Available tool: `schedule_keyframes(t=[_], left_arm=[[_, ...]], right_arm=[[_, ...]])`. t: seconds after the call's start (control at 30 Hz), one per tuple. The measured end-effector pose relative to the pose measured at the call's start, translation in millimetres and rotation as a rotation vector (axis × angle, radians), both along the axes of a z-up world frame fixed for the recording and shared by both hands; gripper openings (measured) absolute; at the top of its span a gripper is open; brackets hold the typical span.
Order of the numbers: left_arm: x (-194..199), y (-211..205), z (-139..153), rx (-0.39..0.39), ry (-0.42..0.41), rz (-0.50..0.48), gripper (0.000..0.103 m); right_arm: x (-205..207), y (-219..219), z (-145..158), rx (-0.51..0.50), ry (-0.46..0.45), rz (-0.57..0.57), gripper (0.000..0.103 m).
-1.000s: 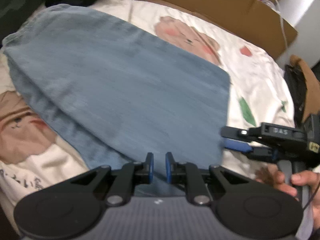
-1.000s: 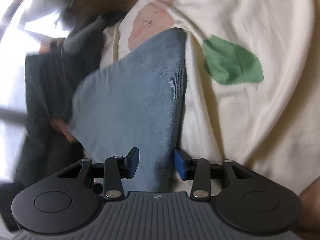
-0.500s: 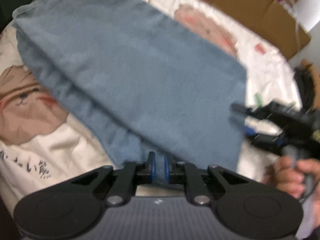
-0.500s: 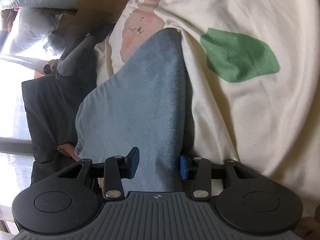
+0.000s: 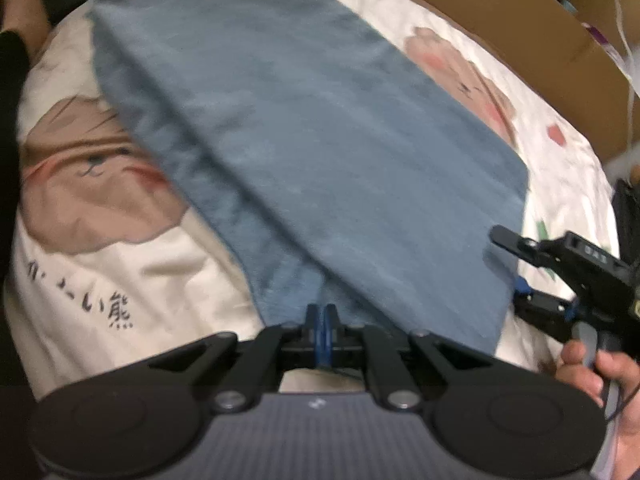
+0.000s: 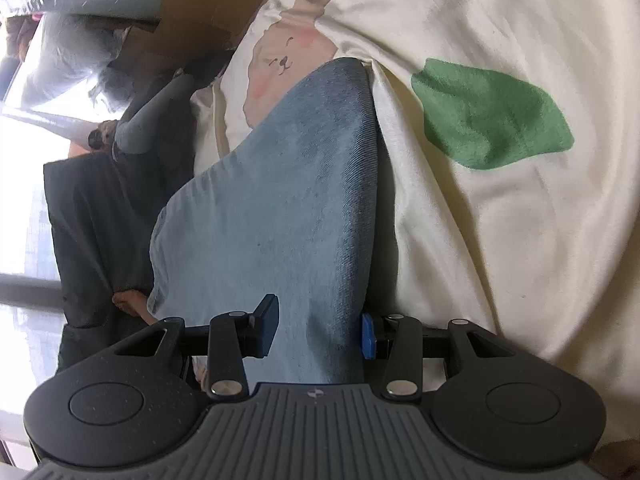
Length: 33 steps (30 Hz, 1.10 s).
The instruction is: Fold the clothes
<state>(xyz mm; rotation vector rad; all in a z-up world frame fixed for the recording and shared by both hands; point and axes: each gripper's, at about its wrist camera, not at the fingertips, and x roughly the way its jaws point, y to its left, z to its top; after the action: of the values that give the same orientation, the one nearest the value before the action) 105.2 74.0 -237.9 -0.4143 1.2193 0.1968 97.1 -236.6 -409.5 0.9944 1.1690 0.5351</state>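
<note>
A blue garment (image 5: 320, 140) lies folded lengthwise on a cream bedsheet (image 5: 120, 280) printed with bears. My left gripper (image 5: 321, 312) points steeply down at the garment's near edge and is shut, with a pinch of blue cloth between its pads. In the left wrist view my right gripper (image 5: 516, 268) sits at the garment's right corner, one finger above the cloth and one below. From the right wrist view the garment (image 6: 280, 200) runs between the fingers of my right gripper (image 6: 318, 332), which stand apart without pressing on it.
A cardboard box (image 5: 520, 32) lines the far side of the bed. A person's hand (image 5: 592, 364) holds the right gripper's handle. Dark clothing (image 6: 92, 220) hangs beyond the bed's edge. A green leaf print (image 6: 488, 120) marks the sheet (image 6: 500, 260) to the right.
My left gripper's fingers closed onto the garment's near edge as it sank toward the bed. The right gripper slid slightly further over the cloth corner and kept its gap.
</note>
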Motion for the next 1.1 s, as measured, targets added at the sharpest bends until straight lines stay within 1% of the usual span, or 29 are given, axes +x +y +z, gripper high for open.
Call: schedule_keyframes(t=[0.1,0.3,0.4,0.53,0.63,0.7,0.77,0.83,0.87,0.97,1.07,1.1], left_arm=[[-2,0,-14,0.009,0.017,0.023,0.004],[0,-11,-18,0.075,0.005,-0.031,0.005],[-1,-9,-15,0.057,0.003,-0.016,0.005],[-2,-6,-10,0.02,0.001,-0.005,0.006],[-3,-5,-5,-0.004,-0.001,0.003,0.006],[-1,-6,-1,-0.004,-0.011,0.002,0.006],[-3,-9,2,-0.001,-0.02,0.001,0.006],[-1,-12,3,0.007,-0.026,-0.002,0.006],[7,-9,2,0.01,-0.026,-0.005,0.006],[9,-7,7,0.009,-0.029,-0.003,0.006],[7,-10,17,0.024,-0.052,-0.024,0.008],[1,-9,24,0.036,-0.061,-0.037,0.009]], right_arm=[[2,-1,-7,0.052,0.036,-0.044,0.043],[4,6,-8,0.045,0.025,-0.027,0.043],[7,11,-9,0.045,0.023,-0.014,0.043],[10,19,-11,0.039,0.018,0.0,0.036],[12,22,-12,0.041,0.011,0.012,0.035],[13,23,-14,0.043,0.01,0.013,0.028],[12,22,-17,0.043,0.016,0.007,0.013],[11,19,-18,0.06,0.018,0.001,0.007],[11,18,-18,0.064,0.016,0.001,0.006],[10,20,-3,0.038,-0.04,0.019,0.006],[11,15,5,0.066,-0.044,0.008,0.006],[12,13,8,0.07,-0.048,0.007,0.005]])
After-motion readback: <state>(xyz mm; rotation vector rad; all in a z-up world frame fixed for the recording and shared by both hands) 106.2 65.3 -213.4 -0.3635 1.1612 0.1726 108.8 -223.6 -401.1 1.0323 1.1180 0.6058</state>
